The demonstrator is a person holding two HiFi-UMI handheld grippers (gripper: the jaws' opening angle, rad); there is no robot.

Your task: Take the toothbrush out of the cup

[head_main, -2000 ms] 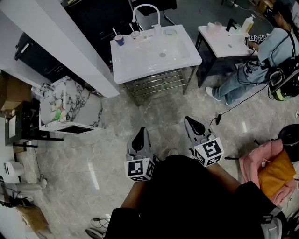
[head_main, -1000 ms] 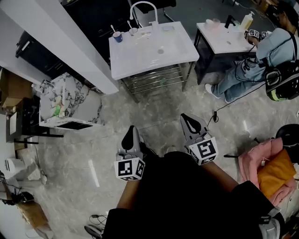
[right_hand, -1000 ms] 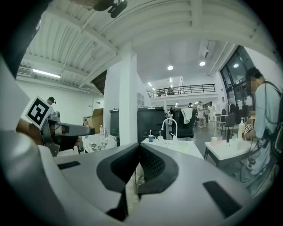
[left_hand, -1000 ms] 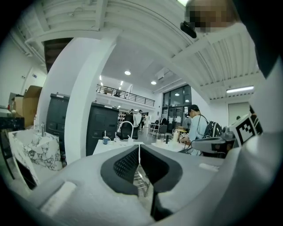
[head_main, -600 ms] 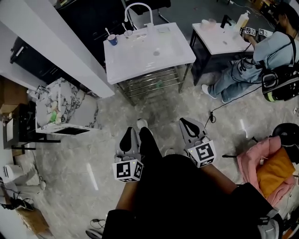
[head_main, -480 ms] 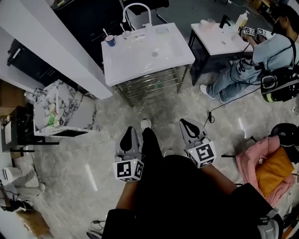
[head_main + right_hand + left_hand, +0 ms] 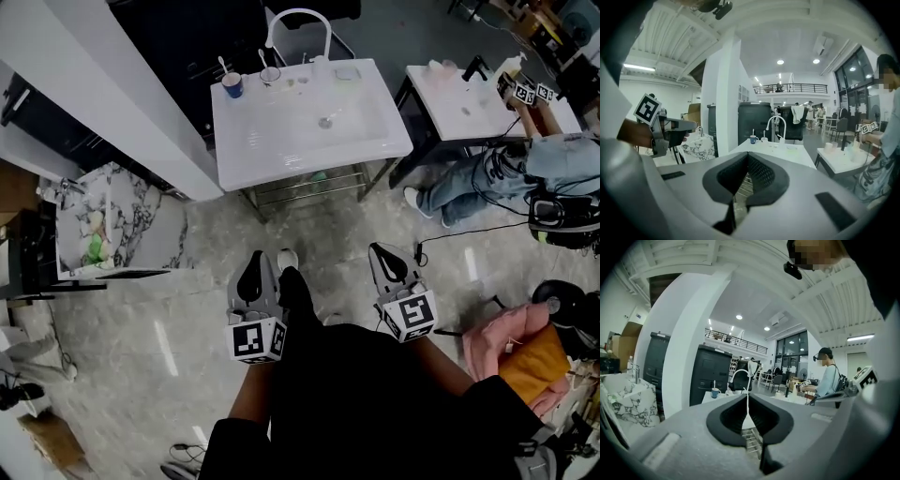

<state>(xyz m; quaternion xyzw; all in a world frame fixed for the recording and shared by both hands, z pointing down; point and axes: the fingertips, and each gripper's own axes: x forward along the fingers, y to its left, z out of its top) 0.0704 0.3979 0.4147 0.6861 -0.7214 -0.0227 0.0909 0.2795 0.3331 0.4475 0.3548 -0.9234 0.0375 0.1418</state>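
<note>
The left gripper (image 7: pixel 254 261) and right gripper (image 7: pixel 381 253) are held over the marble floor (image 7: pixel 187 309), each with jaws closed tip to tip on nothing. At 12 o'clock, well apart, stands the white washbasin (image 7: pixel 356 141). The toothbrush (image 7: pixel 224 67) stands upright in the blue cup (image 7: pixel 232 88) at the washbasin's 11 o'clock corner.

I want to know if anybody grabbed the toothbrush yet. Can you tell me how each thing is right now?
blue cup: upright on the sink top, toothbrush inside.
toothbrush: standing in the blue cup, not taken out.
pale cup: upright beside the blue cup, another brush in it.
left hand-held gripper: shut, empty, well short of the sink.
right hand-held gripper: shut, empty.
</note>
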